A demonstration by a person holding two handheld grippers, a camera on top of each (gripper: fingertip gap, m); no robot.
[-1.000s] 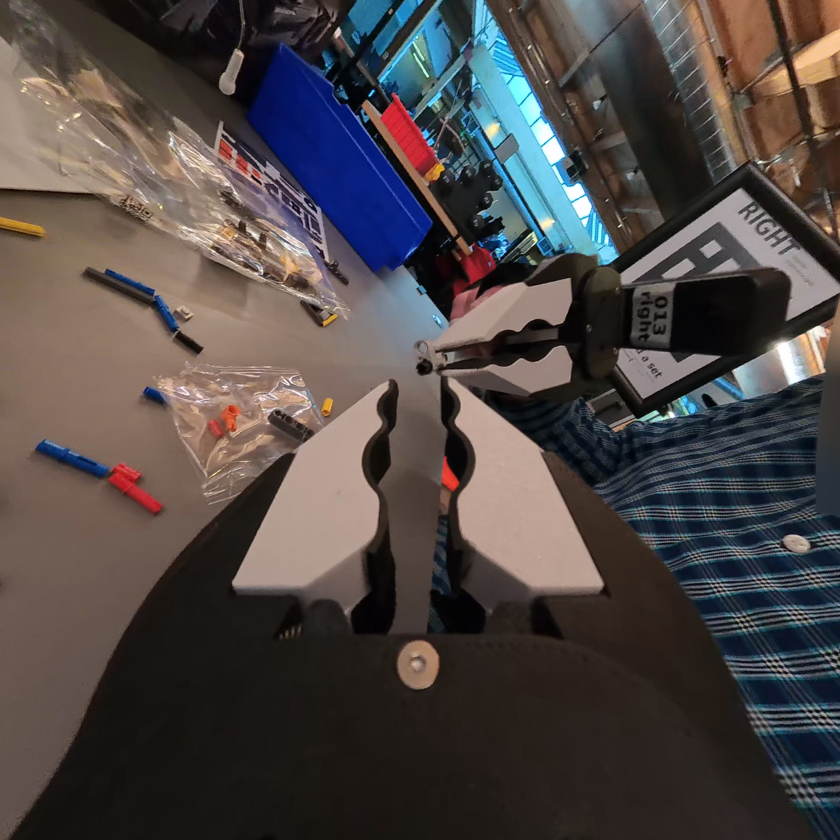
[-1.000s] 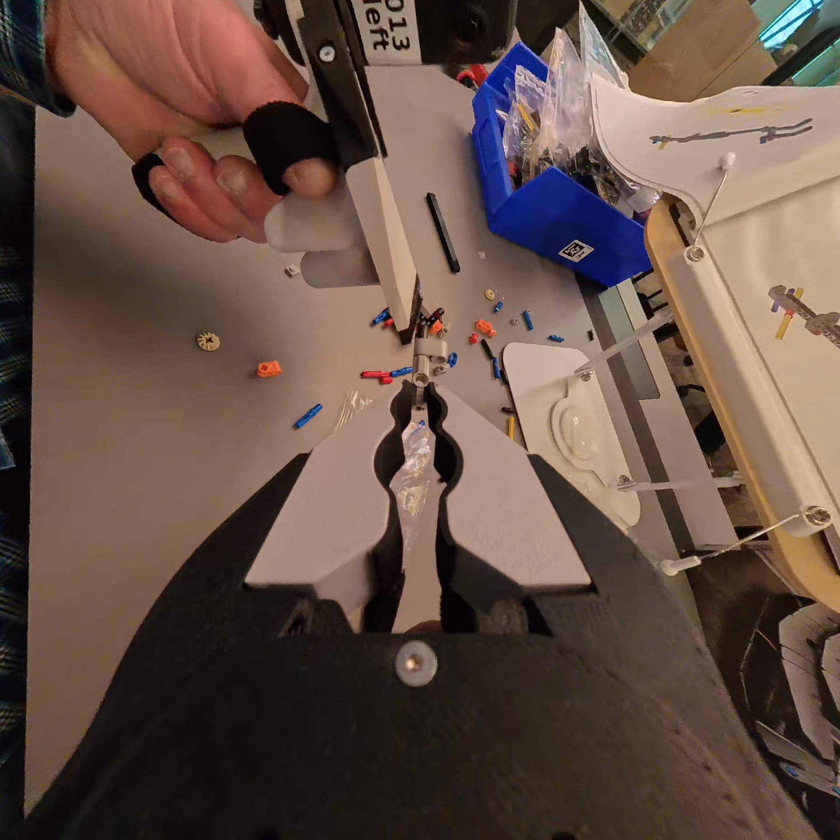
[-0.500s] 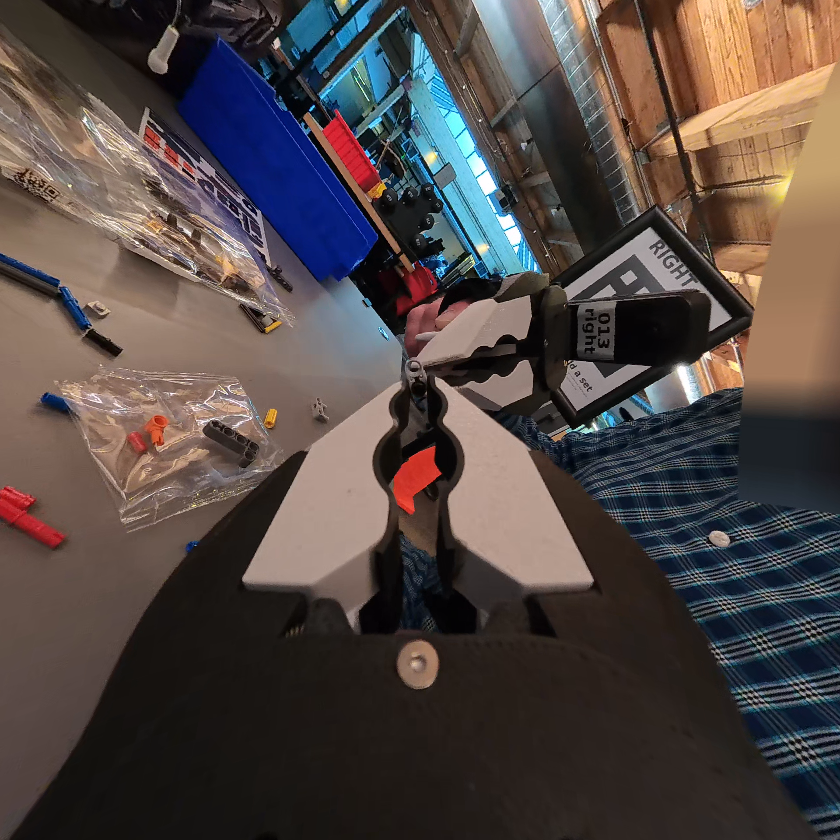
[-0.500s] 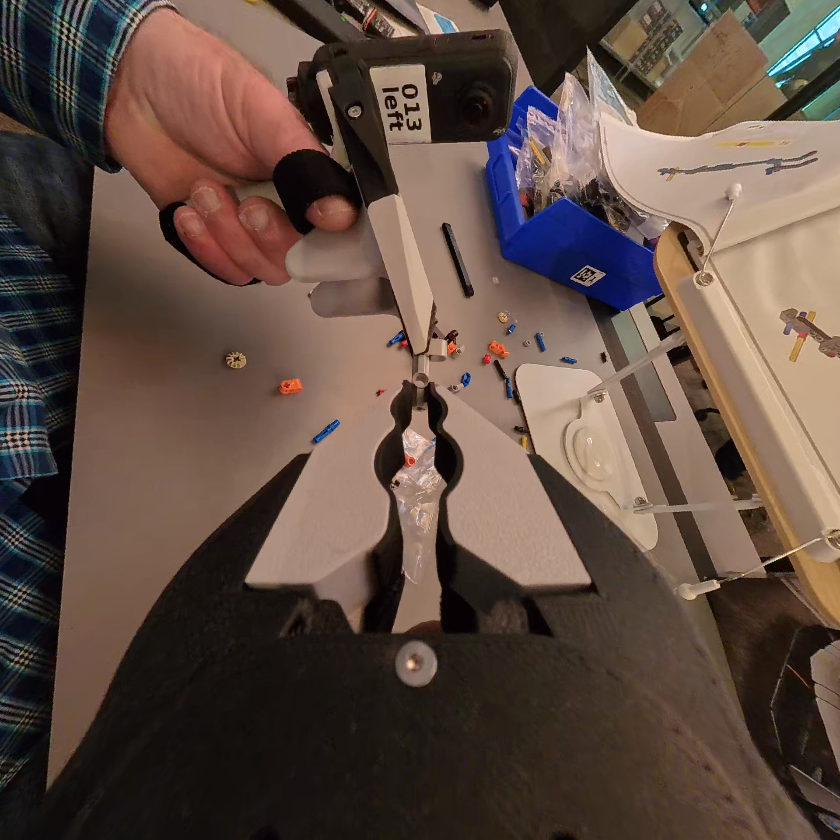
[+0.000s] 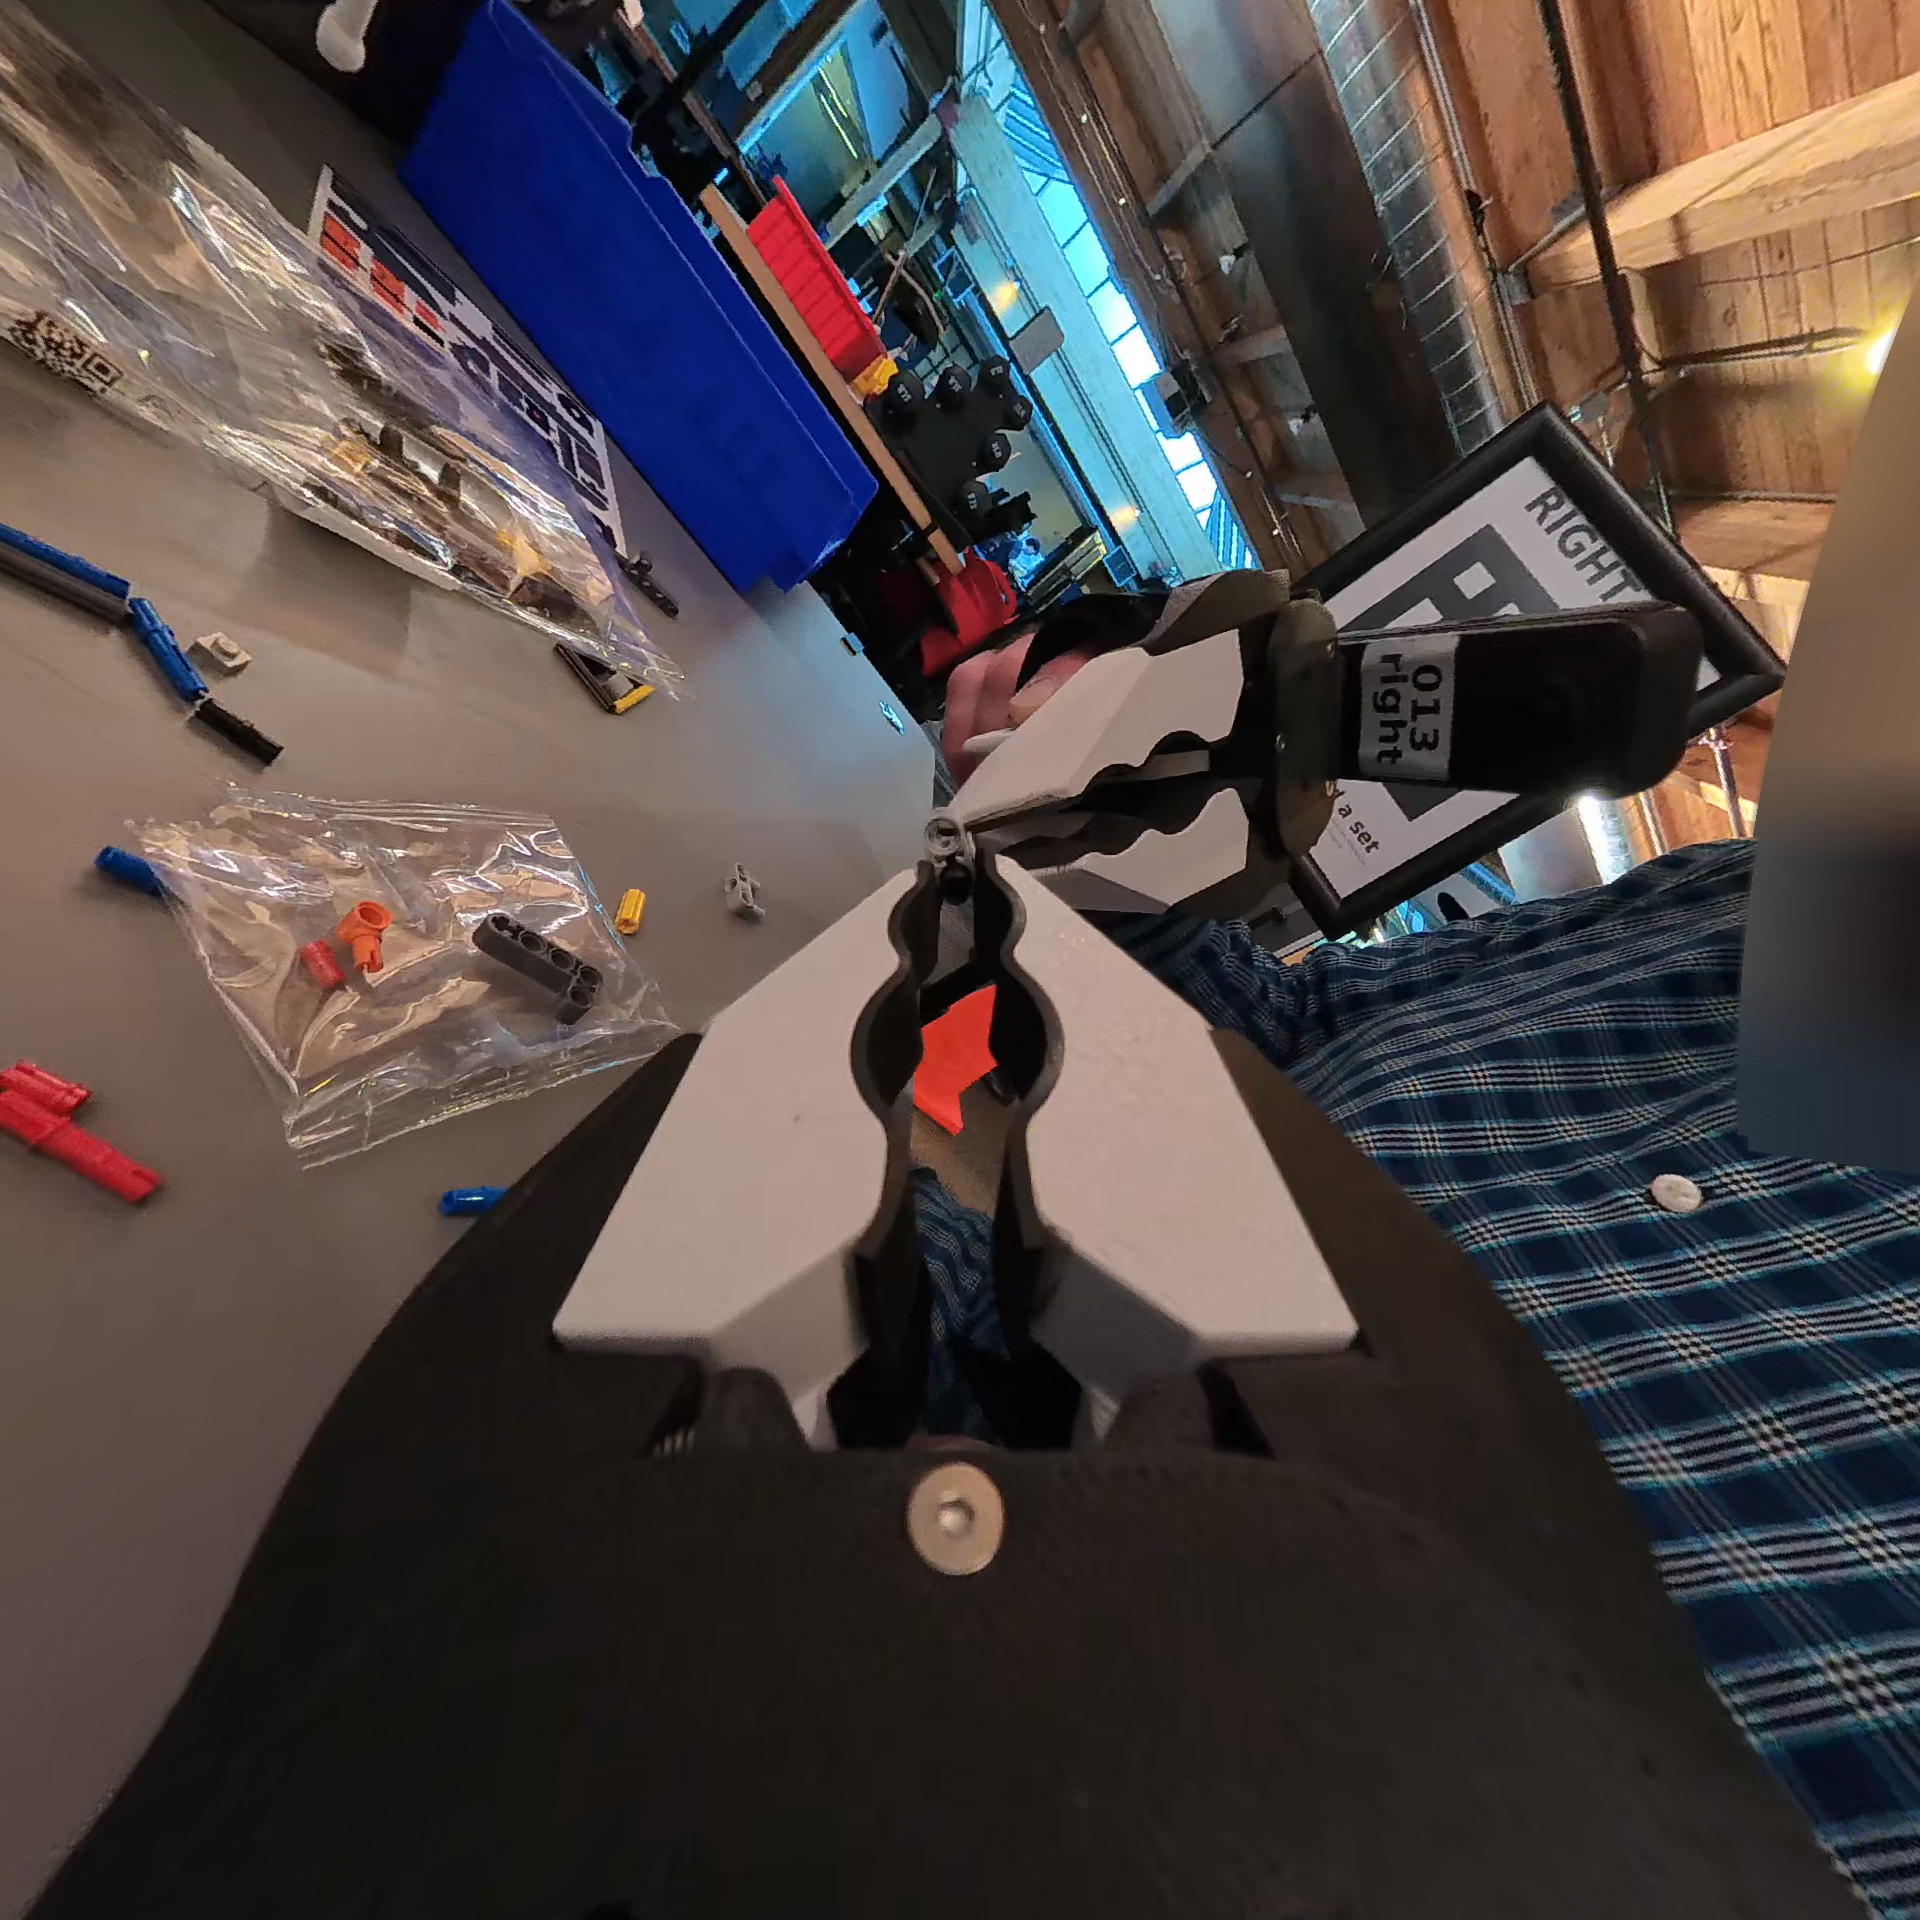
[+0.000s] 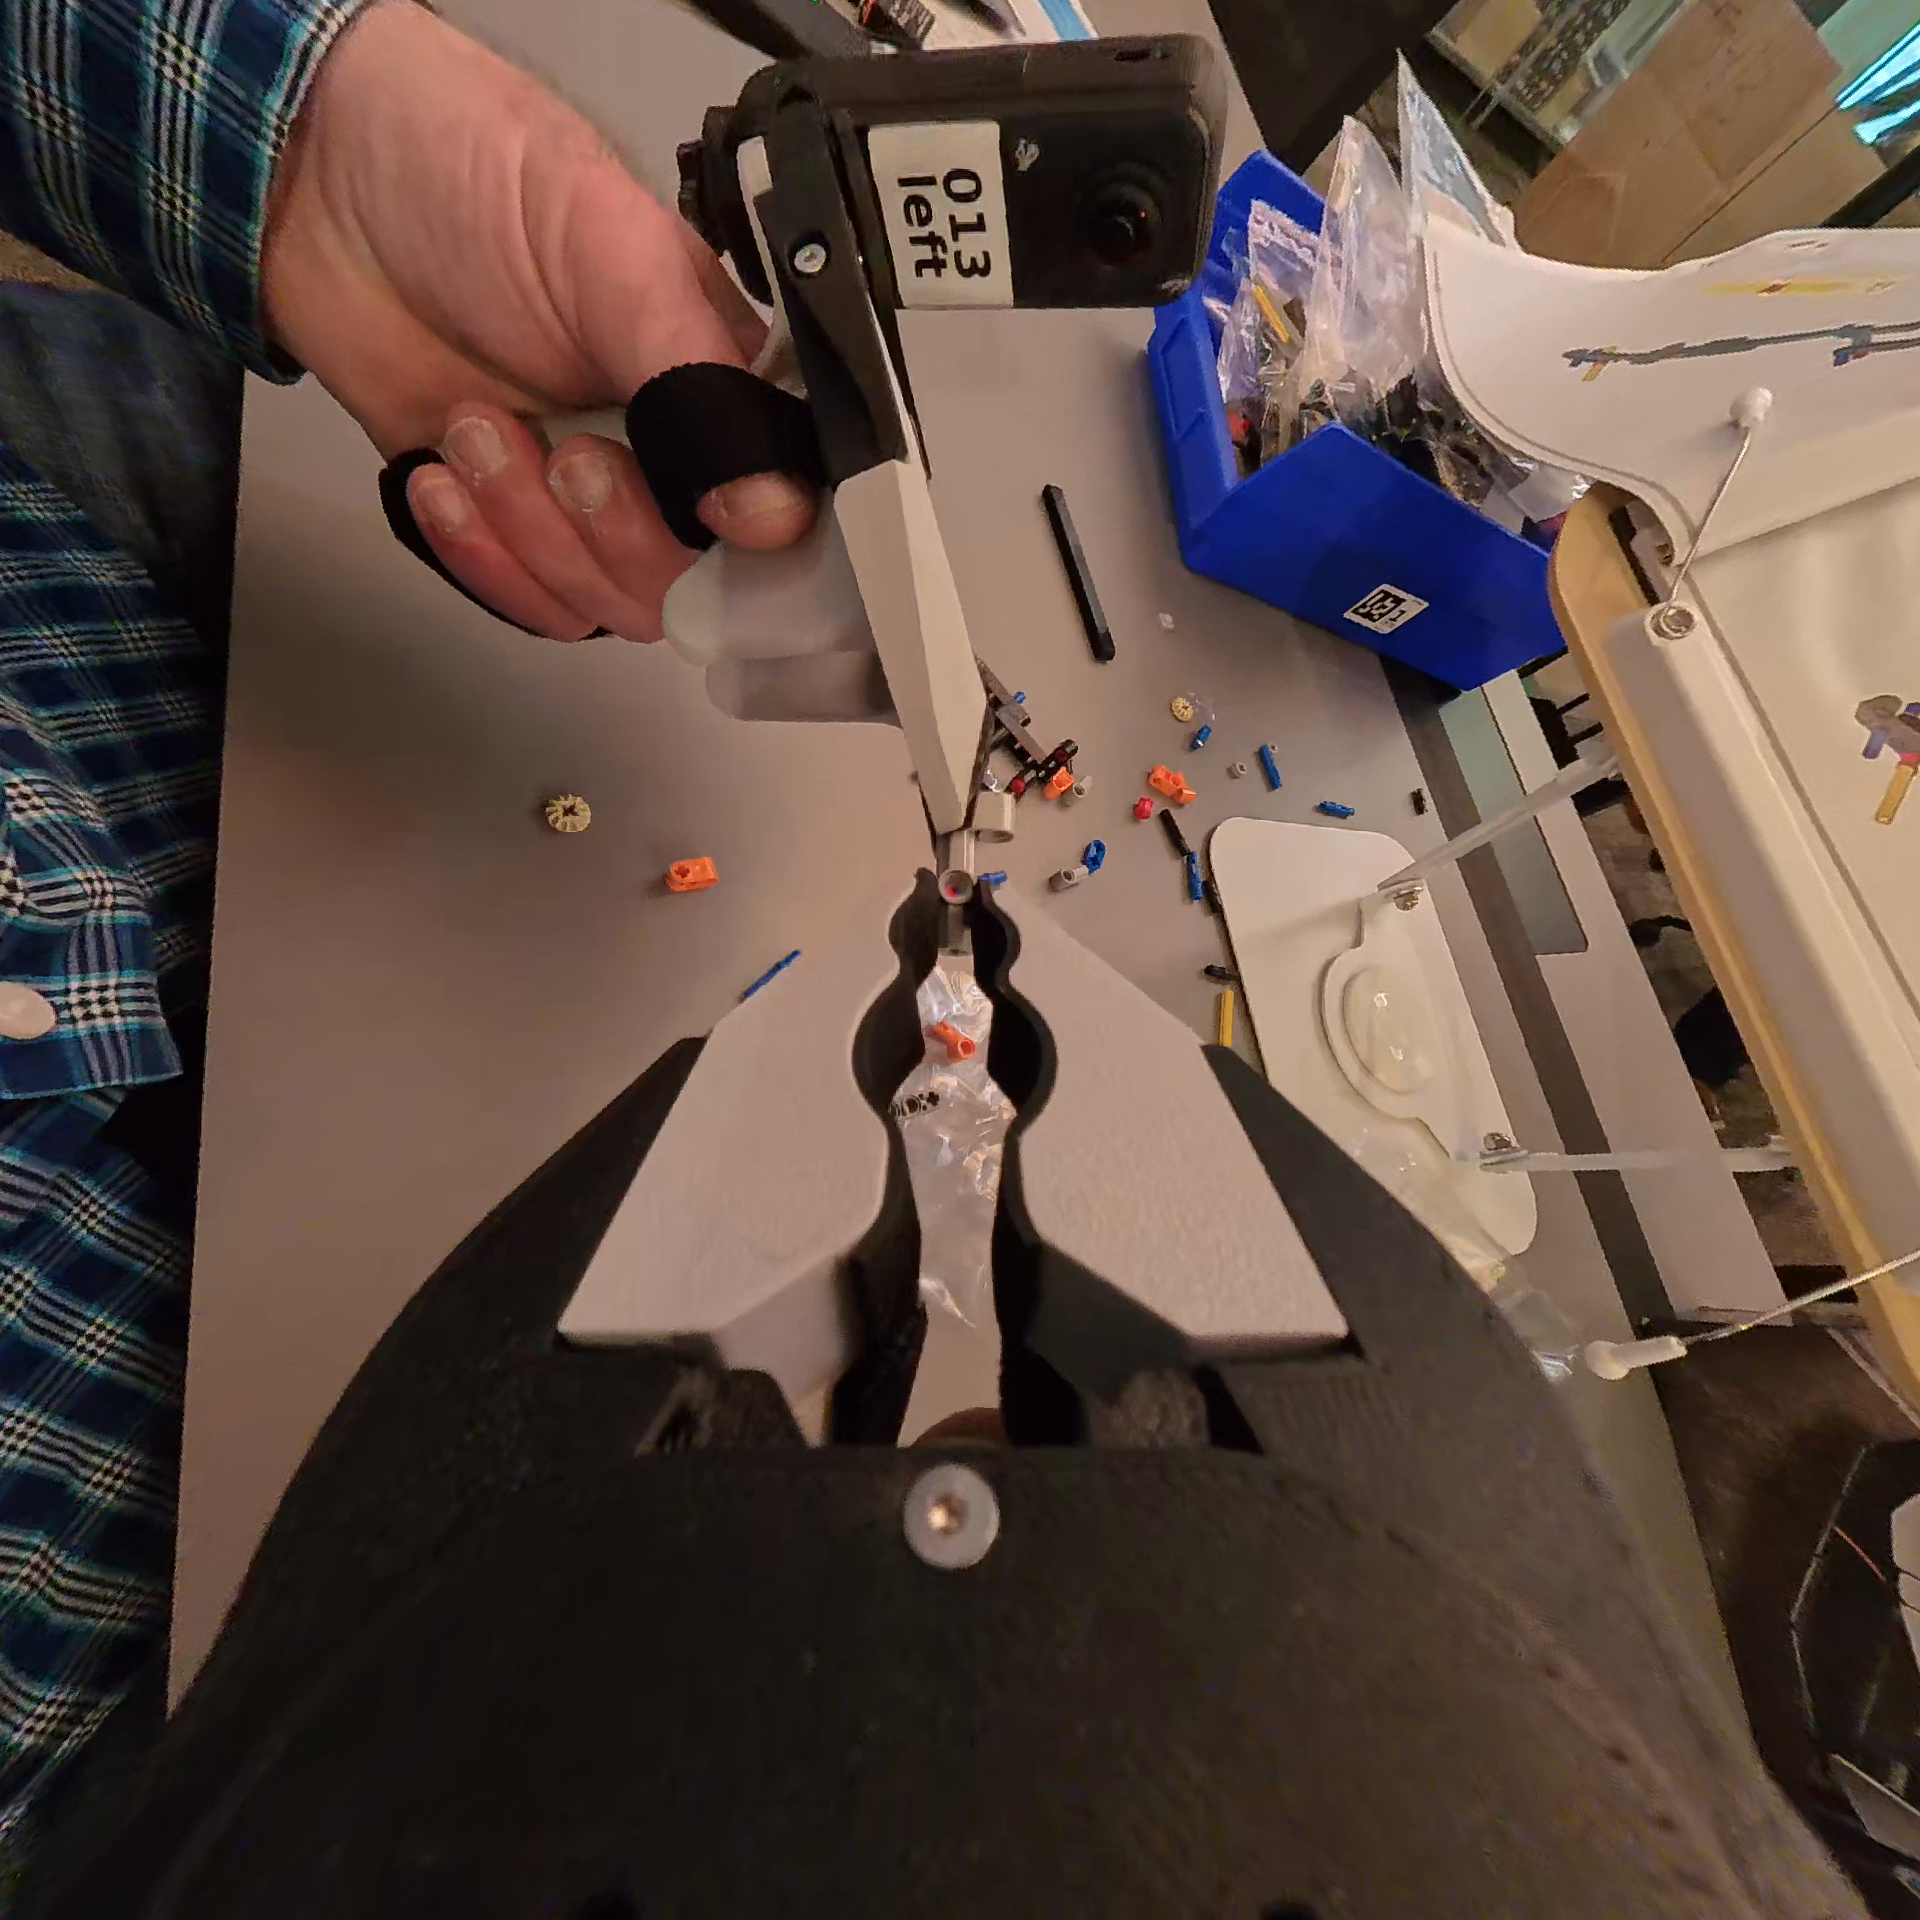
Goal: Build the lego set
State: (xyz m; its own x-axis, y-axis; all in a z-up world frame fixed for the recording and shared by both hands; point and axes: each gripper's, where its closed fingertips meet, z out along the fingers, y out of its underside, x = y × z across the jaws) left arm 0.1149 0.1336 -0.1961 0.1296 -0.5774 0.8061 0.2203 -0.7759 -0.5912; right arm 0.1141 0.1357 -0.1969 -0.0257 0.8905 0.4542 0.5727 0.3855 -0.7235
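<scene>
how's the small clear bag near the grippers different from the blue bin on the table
The small clear bag lies flat on the grey table; the blue bin stands upright with rigid walls. The bag holds just a few pieces, orange, red and a dark beam; the bin is heaped with several bags. Both hold lego parts.

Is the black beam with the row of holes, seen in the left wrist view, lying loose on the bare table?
No, the black beam lies inside a clear plastic bag on the table, beside orange pieces.
</scene>
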